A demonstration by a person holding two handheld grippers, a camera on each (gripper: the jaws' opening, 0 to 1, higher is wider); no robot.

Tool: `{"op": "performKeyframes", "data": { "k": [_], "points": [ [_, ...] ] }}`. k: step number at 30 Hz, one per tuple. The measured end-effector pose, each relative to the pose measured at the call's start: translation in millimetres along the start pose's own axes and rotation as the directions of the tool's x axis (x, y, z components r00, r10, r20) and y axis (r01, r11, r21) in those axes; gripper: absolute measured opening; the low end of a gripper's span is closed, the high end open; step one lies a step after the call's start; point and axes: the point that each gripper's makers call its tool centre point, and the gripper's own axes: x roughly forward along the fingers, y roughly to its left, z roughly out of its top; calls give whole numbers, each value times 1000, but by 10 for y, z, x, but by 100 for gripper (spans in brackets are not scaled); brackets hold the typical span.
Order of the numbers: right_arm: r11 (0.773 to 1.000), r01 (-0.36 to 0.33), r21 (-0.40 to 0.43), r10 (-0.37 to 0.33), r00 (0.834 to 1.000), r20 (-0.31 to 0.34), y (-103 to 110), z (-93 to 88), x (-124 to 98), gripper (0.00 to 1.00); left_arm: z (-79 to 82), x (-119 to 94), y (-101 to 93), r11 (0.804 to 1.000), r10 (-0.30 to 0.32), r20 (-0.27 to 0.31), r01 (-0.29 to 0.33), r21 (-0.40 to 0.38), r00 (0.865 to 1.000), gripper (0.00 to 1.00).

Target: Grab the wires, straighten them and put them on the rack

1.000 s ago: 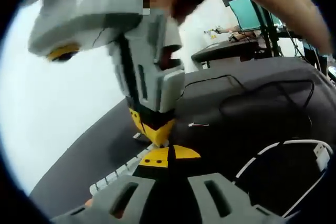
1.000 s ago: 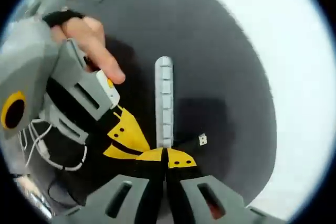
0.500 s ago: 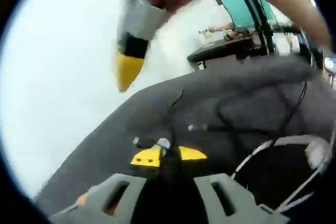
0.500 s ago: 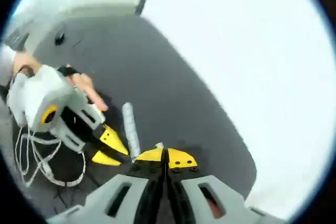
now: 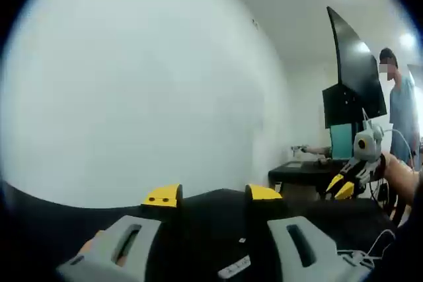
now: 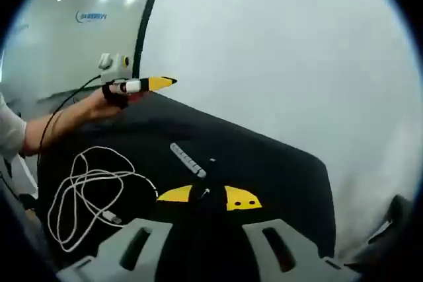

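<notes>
Left tool (image 5: 213, 194) gapes empty; right tool (image 6: 208, 197) pinches black wire (image 6: 210, 166).

White cable (image 5: 360, 255) cut by frame edge; right gripper (image 6: 208, 197) jaws' contents unclear.

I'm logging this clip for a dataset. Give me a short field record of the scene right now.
surface: black table
wire: white wire, loosely coiled on the table, not gripped
rack: grey rack, lying flat just beyond the right gripper
left gripper: left gripper, jaws open, holding nothing, held above the table
right gripper: tips slightly apart, something dark between them; grip unclear
</notes>
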Motion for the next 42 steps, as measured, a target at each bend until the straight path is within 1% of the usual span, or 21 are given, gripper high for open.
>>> {"op": "performKeyframes", "data": {
  "k": [2,3,6,8,12,13,15,17,18,21,23,25,26,28,30,33,35,38,39,41,42],
  "points": [
    [998,-18,-52,16,999,-34,123,-27,-57,14,-163,-70,-12,997,-30,-121,38,66,992,21],
    [986,-36,-161,26,998,-65,222,-73,-96,14,-176,-115,-26,992,-44,-146,61,114,988,20],
    [936,-94,-339,44,987,-153,418,-285,-218,14,48,-180,-99,991,-96,-25,97,90,995,28],
    [945,-70,-319,29,991,-132,465,-288,-257,14,215,-221,-138,992,-116,53,113,60,992,28],
    [900,-210,-381,180,977,-112,987,-213,-257,14,317,-294,-95,990,-96,72,88,108,993,24],
    [871,-296,-393,260,955,-142,1217,-215,-257,15,349,-315,-81,991,-89,86,80,104,992,24],
    [855,-359,-373,339,933,-122,1488,-75,-187,15,338,-330,-45,992,-65,72,56,110,995,24],
    [850,-403,-339,397,914,-90,1721,99,-57,14,296,-320,-43,989,-52,53,44,139,997,24],
    [855,-445,-267,428,896,-121,1890,128,24,13,234,-318,-40,986,-39,16,36,164,999,24],
    [751,-538,-384,486,843,-230,2360,155,405,11,64,-291,28,965,12,-87,11,260,996,24],
    [672,-615,-413,506,788,-351,2634,30,703,9,12,-275,31,961,10,-94,16,274,996,24],
    [626,-657,-419,520,753,-402,2774,-34,914,9,-115,-299,23,956,2,-161,46,290,987,24],
    [604,-686,-407,535,727,-431,2828,-82,971,9,-113,-306,-10,956,-14,-151,58,287,988,24],
    [585,-705,-402,534,707,-463,2883,-129,1074,9,-97,-315,-7,962,-24,-139,61,265,990,24],
    [525,-755,-393,532,652,-541,2948,-273,1086,9,-90,-322,108,968,-24,-130,56,244,991,24],
    [450,-796,-404,529,602,-598,3052,-417,1165,10,-144,-374,-19,968,-16,-149,53,247,989,24],
    [493,-785,-374,488,606,-629,2975,-489,1241,5,-179,-387,-68,966,-15,-166,58,254,986,24],
    [493,-808,-322,529,572,-627,2926,-414,1200,3,-200,-390,-89,957,-12,-194,68,281,981,24],
    [517,-803,-298,543,577,-611,2869,-329,1166,3,-196,-369,-78,955,-12,-197,70,288,980,24],
    [591,-776,-219,626,613,-482,2784,53,1106,3,-157,-370,-80,955,-15,-190,70,287,982,24],
    [610,-771,-185,653,621,-434,2742,201,1066,3,-125,-352,-58,959,-18,-176,67,275,984,24]
  ]
}}
